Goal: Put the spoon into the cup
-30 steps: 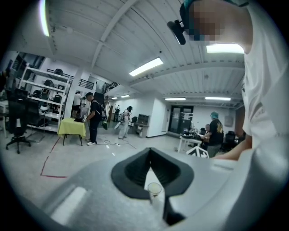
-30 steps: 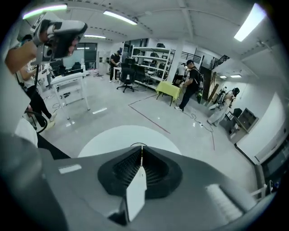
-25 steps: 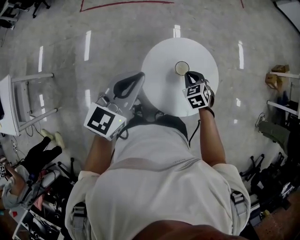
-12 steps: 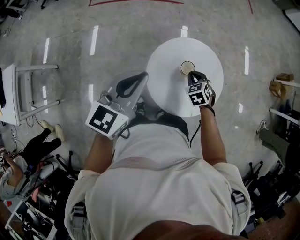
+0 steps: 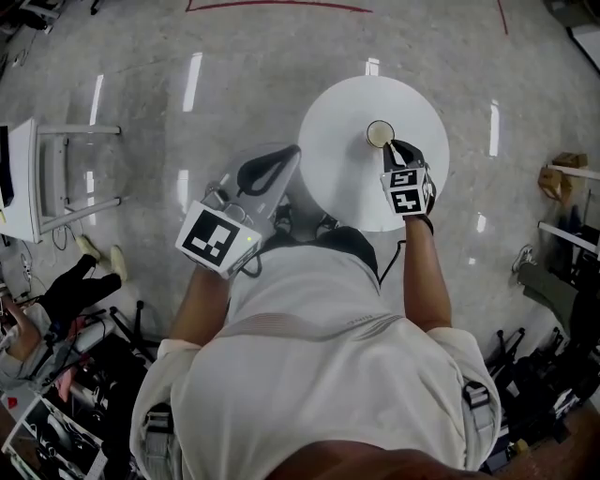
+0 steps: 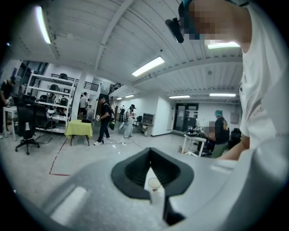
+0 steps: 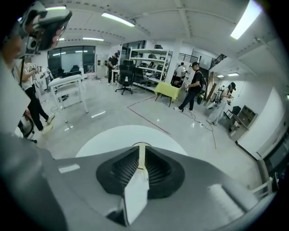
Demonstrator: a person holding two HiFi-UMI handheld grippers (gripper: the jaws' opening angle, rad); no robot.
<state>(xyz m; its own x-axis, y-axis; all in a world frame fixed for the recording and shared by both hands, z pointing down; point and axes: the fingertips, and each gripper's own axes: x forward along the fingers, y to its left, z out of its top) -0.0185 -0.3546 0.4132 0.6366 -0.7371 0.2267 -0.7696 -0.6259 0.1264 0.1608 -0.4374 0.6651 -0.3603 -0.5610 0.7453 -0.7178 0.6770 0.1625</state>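
Observation:
A small cup (image 5: 380, 133) stands on the round white table (image 5: 342, 183), toward its far right side. My right gripper (image 5: 392, 146) hangs just on the near side of the cup, shut on a white spoon (image 7: 135, 189). The spoon's thin end (image 7: 142, 158) runs up between the jaws toward the cup's rim. My left gripper (image 5: 287, 151) is held over the table's left edge, shut and holding nothing. In the left gripper view the cup (image 6: 154, 183) shows through the gap behind the jaw tips of the left gripper (image 6: 150, 151).
A white bench (image 5: 37, 187) stands on the floor at the left. A person sits on the floor at lower left (image 5: 66, 305). Shelves and gear (image 5: 562, 253) crowd the right side. Red tape (image 5: 281, 6) marks the floor beyond the table.
My right gripper has shifted a little right and stands more upright beside the cup, still holding the spoon. The left gripper has barely moved.

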